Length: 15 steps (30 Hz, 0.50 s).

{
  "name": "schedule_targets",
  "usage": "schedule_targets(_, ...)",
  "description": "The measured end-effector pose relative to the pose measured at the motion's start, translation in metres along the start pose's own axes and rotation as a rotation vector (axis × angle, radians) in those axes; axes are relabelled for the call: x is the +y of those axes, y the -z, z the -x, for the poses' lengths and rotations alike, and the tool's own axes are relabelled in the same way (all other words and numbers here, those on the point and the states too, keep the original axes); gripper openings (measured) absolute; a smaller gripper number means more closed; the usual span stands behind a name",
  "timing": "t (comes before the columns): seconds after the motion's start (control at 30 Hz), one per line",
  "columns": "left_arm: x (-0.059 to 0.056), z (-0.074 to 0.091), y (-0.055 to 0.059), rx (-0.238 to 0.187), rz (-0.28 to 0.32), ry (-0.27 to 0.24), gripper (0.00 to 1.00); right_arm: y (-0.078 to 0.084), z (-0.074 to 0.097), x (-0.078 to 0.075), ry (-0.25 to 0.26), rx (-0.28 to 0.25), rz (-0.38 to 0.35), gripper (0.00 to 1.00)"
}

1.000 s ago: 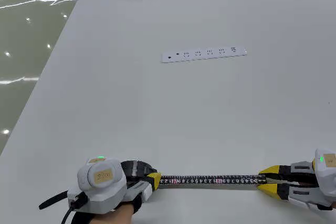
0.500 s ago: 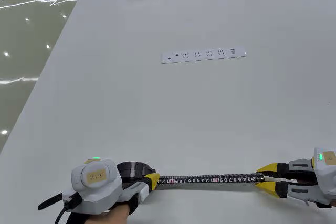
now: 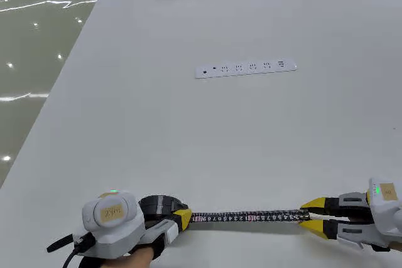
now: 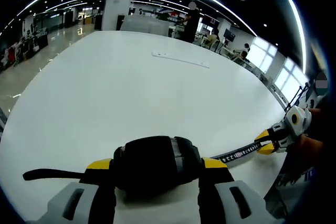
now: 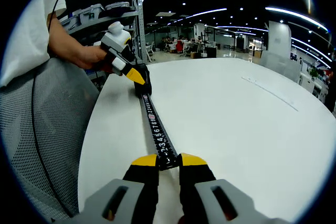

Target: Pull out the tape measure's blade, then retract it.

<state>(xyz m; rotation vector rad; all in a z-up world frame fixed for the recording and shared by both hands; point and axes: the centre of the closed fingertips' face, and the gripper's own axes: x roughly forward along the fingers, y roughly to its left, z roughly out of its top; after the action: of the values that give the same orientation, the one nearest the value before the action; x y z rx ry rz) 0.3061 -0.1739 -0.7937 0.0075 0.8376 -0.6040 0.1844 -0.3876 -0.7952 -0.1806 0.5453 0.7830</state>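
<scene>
A black tape measure case (image 3: 161, 207) (image 4: 156, 162) rests on the white table near its front edge, and my left gripper (image 3: 176, 221) (image 4: 156, 165) is shut on it. The dark numbered blade (image 3: 248, 217) (image 5: 156, 132) (image 4: 236, 155) runs out flat to the right along the table. My right gripper (image 3: 311, 215) (image 5: 167, 163) is shut on the blade's tip, its yellow fingertips (image 5: 144, 161) pressed either side. The far case (image 5: 143, 84) and the left gripper appear at the blade's other end in the right gripper view.
A white power strip (image 3: 245, 68) (image 4: 180, 60) (image 5: 269, 92) lies flat further back on the white table (image 3: 188, 130). The table's left edge (image 3: 59, 86) drops to a glossy floor. A person's sleeve and mesh chair (image 5: 47, 124) sit at the left of the right gripper view.
The exposed blade has shortened a little: my right gripper has drawn leftwards towards the case. The head camera has shifted slightly. Both grips are unchanged.
</scene>
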Motion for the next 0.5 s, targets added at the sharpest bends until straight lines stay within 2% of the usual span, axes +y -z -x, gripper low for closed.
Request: schedule_targets(0.5,0.000,0.001,0.000,0.002,0.017,0.014,0.60,-0.012,-0.015,0.006,-0.015,-0.028,-0.011,0.12)
